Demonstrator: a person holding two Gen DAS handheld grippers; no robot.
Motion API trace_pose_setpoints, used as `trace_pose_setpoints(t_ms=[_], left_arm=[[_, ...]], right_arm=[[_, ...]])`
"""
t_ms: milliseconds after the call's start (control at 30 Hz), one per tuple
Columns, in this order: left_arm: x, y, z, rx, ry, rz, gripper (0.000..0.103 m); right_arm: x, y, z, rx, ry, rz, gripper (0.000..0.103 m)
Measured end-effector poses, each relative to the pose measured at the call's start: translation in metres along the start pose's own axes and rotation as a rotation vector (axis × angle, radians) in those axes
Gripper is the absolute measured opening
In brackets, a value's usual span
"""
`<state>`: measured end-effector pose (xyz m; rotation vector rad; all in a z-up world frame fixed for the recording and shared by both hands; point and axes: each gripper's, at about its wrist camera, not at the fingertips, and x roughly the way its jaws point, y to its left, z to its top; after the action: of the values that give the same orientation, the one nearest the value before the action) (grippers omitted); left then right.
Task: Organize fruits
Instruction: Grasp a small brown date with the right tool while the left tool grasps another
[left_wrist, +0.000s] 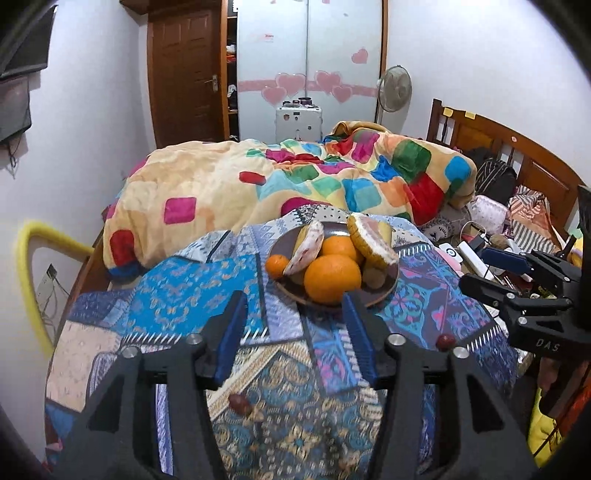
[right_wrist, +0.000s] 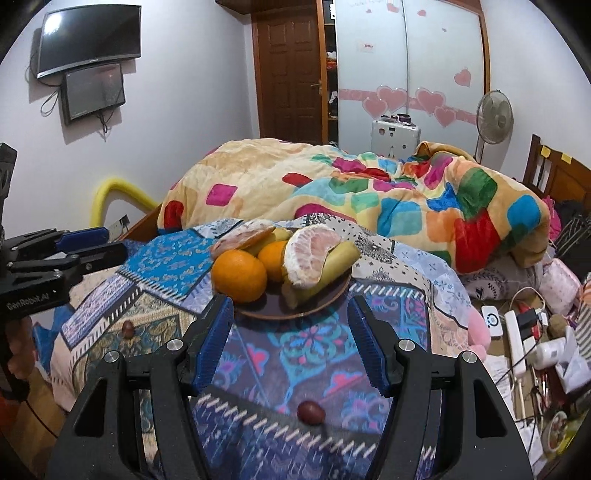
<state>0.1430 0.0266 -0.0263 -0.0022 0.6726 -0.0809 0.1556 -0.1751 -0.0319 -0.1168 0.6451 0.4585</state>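
Observation:
A dark brown plate (left_wrist: 380, 293) (right_wrist: 328, 295) sits on a patterned blue cloth and holds oranges (left_wrist: 331, 278) (right_wrist: 239, 276), peeled pomelo pieces (left_wrist: 371, 240) (right_wrist: 312, 254) and bananas (right_wrist: 340, 258). A small red date (left_wrist: 240, 403) lies on the cloth between my left gripper's arms; it also shows in the right wrist view (right_wrist: 128, 328). Another date (right_wrist: 311, 411) (left_wrist: 445, 341) lies below my right gripper. My left gripper (left_wrist: 293, 302) (right_wrist: 99, 242) is open and empty just short of the plate. My right gripper (right_wrist: 290, 308) (left_wrist: 487, 271) is open and empty.
A colourful checked blanket (left_wrist: 295, 177) is heaped on the bed behind the plate. Chargers, cables and clutter (right_wrist: 524, 332) lie at the right. A yellow padded rail (left_wrist: 26, 266) stands at the left. A wooden headboard (left_wrist: 517, 147) is far right.

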Motion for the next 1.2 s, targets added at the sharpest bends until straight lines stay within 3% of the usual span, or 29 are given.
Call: trace_pose_setpoints(t_ms=[167,700,800,933,1200], left_arm=[[-0.004,0.014,-0.022,-0.012,0.019,0.019,0.060],[0.047,0.049,-0.092,-0.037,0.186,0.039,0.061],[0.052,0.051,-0.099,-0.034,0.206,0.031,0.059],[0.059,0.051,-0.102,-0.020,0.224,0.018,0.046],[0.067,0.049,-0.100,-0.007,0.229,0.008,0.033]], right_arm=[[-0.004,0.005,-0.019,-0.026,0.015,-0.010,0.061],[0.030,-0.014,-0.077,-0.018,0.162,-0.027,0.061],[0.036,-0.019,-0.081,0.007,0.177,-0.009,0.052],[0.042,-0.020,-0.085,0.011,0.206,0.013,0.037],[0.041,-0.021,-0.086,-0.006,0.197,0.000,0.021]])
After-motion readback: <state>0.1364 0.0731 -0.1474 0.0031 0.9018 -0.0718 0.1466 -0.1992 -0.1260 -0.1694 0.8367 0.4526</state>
